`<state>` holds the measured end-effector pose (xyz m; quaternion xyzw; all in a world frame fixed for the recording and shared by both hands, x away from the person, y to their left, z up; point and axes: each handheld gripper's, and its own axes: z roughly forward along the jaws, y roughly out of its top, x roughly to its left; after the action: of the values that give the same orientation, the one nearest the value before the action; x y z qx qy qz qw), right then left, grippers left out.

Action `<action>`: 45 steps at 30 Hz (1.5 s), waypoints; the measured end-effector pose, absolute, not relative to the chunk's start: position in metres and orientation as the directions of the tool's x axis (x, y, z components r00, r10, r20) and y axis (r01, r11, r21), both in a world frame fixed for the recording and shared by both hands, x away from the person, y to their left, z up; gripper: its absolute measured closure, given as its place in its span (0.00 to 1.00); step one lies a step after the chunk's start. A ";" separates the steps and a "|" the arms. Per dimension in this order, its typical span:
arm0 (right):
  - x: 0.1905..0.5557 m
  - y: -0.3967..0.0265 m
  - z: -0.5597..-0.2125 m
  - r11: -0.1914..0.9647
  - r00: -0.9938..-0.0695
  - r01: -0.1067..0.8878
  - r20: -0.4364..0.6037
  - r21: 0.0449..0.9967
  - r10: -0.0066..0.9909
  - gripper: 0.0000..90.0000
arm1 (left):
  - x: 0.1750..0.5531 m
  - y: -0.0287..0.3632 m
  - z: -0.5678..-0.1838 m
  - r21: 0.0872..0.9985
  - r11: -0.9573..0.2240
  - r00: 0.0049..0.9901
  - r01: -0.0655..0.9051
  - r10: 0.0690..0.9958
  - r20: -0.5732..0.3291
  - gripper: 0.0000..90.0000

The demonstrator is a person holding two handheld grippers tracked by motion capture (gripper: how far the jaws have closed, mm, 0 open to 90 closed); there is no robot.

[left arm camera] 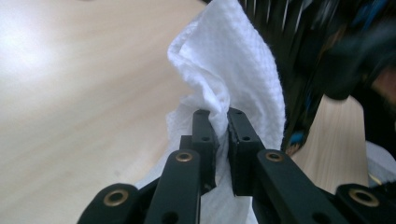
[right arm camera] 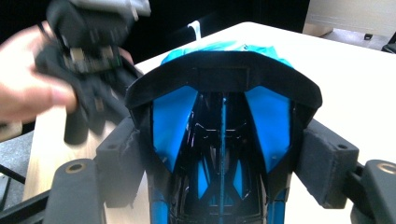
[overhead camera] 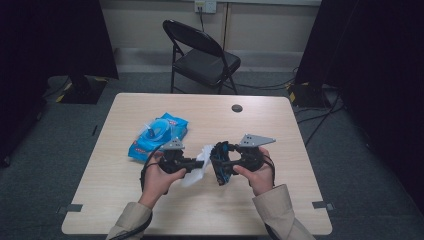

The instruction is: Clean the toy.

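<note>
White wipe (left arm camera: 233,70) beside black-blue shoe (right arm camera: 222,140)

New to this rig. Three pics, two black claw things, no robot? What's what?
No robot: a person holds a hand-held claw in each hand. The high view looks down on the wooden table; the other two pictures come from cameras riding on each claw. The left claw is shut on a white wipe. The right claw is clamped on the sides of a black-and-blue object, hard to identify. A blue wipes pack lies on the table beyond the left hand.
</note>
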<state>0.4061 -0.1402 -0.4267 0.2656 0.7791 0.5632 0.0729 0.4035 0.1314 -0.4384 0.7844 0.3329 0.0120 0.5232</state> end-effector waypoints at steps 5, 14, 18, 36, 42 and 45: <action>0.405 -0.138 -0.428 0.232 -0.852 0.332 0.185 0.914 0.491 0.28 | 0.409 0.139 -0.416 0.857 -0.180 0.779 0.483 0.535 -0.327 0.93; 0.404 -0.132 -0.429 0.247 -0.863 0.326 0.181 0.913 0.471 0.28 | 0.409 0.119 -0.419 0.854 -0.207 0.799 0.478 0.507 -0.324 0.93; 0.403 -0.132 -0.429 0.251 -0.865 0.325 0.180 0.912 0.468 0.28 | 0.408 0.113 -0.425 0.847 -0.220 0.800 0.483 0.505 -0.325 0.93; 0.404 -0.133 -0.428 0.224 -0.863 0.329 0.196 0.917 0.466 0.28 | 0.404 0.095 -0.459 0.812 -0.273 0.805 0.517 0.478 -0.352 0.93; 0.404 -0.136 -0.423 0.194 -0.862 0.324 0.205 0.926 0.463 0.28 | 0.399 0.084 -0.480 0.785 -0.302 0.804 0.541 0.460 -0.377 0.93; 0.404 -0.138 -0.421 0.186 -0.860 0.321 0.204 0.928 0.468 0.28 | 0.396 0.081 -0.488 0.775 -0.309 0.802 0.551 0.452 -0.390 0.93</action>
<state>0.4041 -0.1377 -0.4211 0.2571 0.7675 0.5839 0.0626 0.3963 0.0809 -0.4880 0.8076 0.3107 -0.0494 0.4989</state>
